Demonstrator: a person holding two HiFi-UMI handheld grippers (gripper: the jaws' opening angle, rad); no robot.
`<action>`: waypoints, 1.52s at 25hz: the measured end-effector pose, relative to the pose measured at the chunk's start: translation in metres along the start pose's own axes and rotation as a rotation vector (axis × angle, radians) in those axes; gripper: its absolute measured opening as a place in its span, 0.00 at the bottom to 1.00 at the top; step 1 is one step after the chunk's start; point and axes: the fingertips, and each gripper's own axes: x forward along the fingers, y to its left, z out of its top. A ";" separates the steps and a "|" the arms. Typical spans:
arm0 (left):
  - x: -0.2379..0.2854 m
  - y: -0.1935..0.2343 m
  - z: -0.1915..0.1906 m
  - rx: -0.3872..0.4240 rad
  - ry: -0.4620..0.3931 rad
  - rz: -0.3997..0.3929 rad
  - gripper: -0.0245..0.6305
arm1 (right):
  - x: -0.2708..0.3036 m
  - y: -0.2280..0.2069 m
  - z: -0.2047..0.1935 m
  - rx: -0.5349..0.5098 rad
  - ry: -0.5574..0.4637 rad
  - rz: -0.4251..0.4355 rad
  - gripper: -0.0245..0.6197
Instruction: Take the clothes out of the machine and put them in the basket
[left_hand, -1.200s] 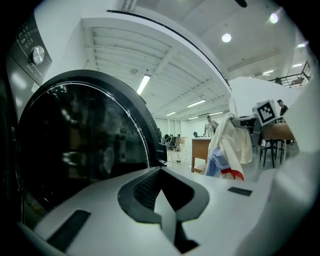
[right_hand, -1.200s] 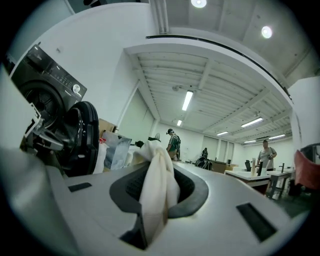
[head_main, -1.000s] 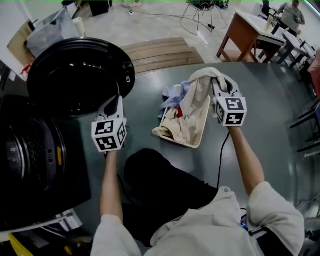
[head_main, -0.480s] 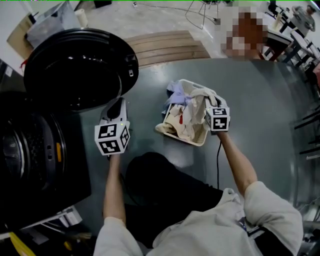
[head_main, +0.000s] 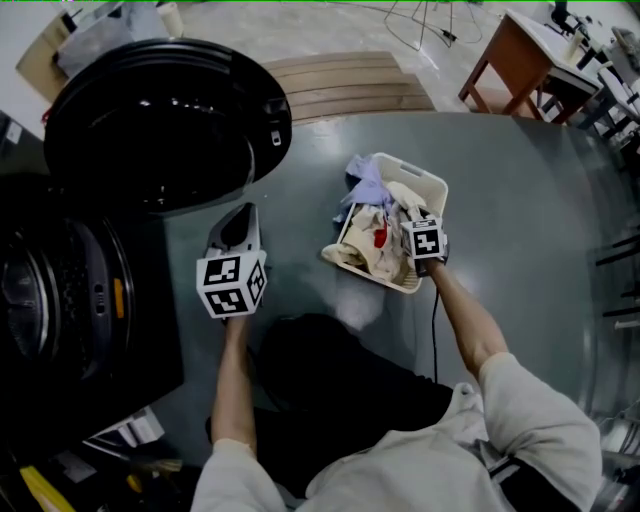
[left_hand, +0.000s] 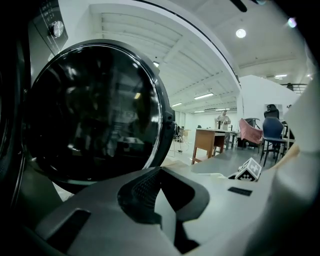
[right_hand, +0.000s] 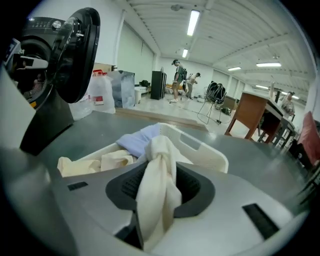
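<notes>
A white laundry basket stands on the grey floor, holding cream, lilac and red-marked clothes. My right gripper is low over its near right side. Its jaws have just been opening, and a cream cloth still lies loosely between them, draped down onto the pile. The basket rim and a lilac cloth lie just beyond. My left gripper hovers in front of the black washing machine's round door, shut with nothing in it. The door stands swung open.
The machine's drum opening is at the far left. A wooden platform lies beyond the basket, and a brown table with chairs at the back right. A cable trails from my right gripper. People stand far off.
My right gripper has dropped from well above the basket down into it, carrying the cream cloth onto the pile. My left gripper has sunk a little.
</notes>
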 end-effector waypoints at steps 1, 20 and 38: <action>0.000 0.002 -0.001 -0.004 0.002 0.002 0.07 | 0.006 0.006 -0.003 0.007 0.012 0.024 0.28; -0.018 0.015 -0.010 -0.046 -0.005 0.047 0.07 | -0.009 0.035 0.022 0.053 -0.132 0.149 0.74; -0.142 0.089 -0.001 -0.085 -0.092 0.335 0.07 | -0.130 0.185 0.185 -0.174 -0.536 0.398 0.08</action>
